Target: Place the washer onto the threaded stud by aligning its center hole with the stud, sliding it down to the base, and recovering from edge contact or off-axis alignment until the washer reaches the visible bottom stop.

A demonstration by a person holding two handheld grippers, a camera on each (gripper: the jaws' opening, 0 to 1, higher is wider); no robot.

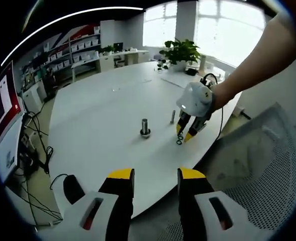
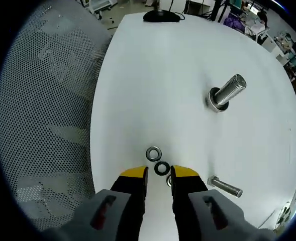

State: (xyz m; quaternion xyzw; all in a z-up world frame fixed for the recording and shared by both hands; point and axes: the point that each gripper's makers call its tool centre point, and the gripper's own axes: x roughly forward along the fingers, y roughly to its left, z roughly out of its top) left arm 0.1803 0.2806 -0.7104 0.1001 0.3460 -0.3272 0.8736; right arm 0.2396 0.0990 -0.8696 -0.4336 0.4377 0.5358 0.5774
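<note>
Right hand-held gripper (image 2: 159,173) jaws parted | over dark washer (image 2: 162,168) | table (image 2: 188,65)

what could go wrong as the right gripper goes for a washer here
1. Two washers lie close together just ahead of the right gripper; its jaws might nudge or catch both.
2. A washer lying flat on the table may slip from the tips.
3. The smaller bolt beside the jaws could get knocked.
</note>
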